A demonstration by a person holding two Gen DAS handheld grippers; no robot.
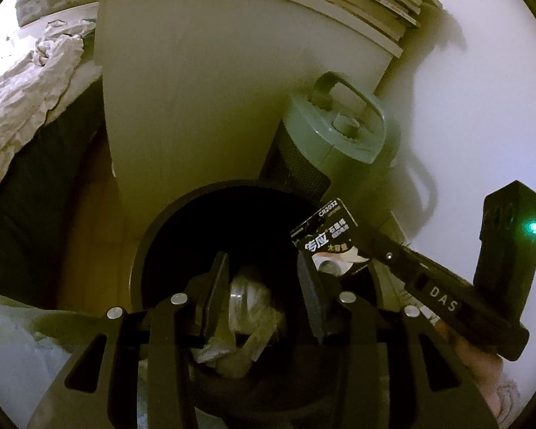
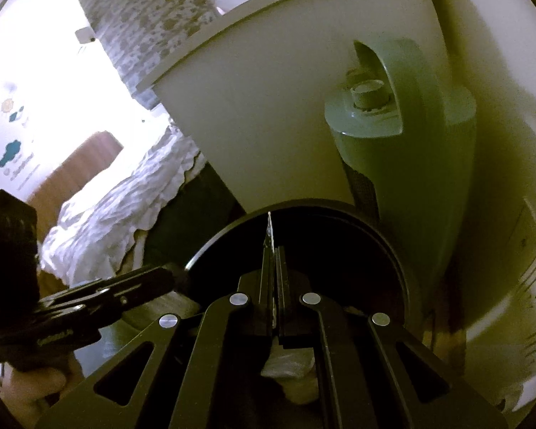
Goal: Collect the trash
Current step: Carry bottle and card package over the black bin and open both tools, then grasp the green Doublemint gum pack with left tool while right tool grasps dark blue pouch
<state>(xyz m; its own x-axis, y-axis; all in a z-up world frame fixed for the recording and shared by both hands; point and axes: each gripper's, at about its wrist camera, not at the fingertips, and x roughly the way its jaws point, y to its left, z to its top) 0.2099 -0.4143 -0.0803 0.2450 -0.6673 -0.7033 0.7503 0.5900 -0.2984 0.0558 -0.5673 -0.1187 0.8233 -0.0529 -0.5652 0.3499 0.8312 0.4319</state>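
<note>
Left wrist view looks straight down into the round black waste bin (image 1: 153, 236), where crumpled clear wrapping (image 1: 239, 318) already lies; I hold my left gripper (image 1: 264, 286) spread and empty above it. My right gripper (image 1: 343, 250) comes in from the right, clenched on the black printed battery card pack (image 1: 323, 230), which hangs over the bin mouth just inside the rim, so I judge a release would drop it in. Right wrist view shows the card (image 2: 269, 230) edge-on between the pinched fingers. A white cabinet side (image 1: 203, 89) and a green handled jug (image 1: 339, 132) crowd the far rim; open room lies toward me.
</note>
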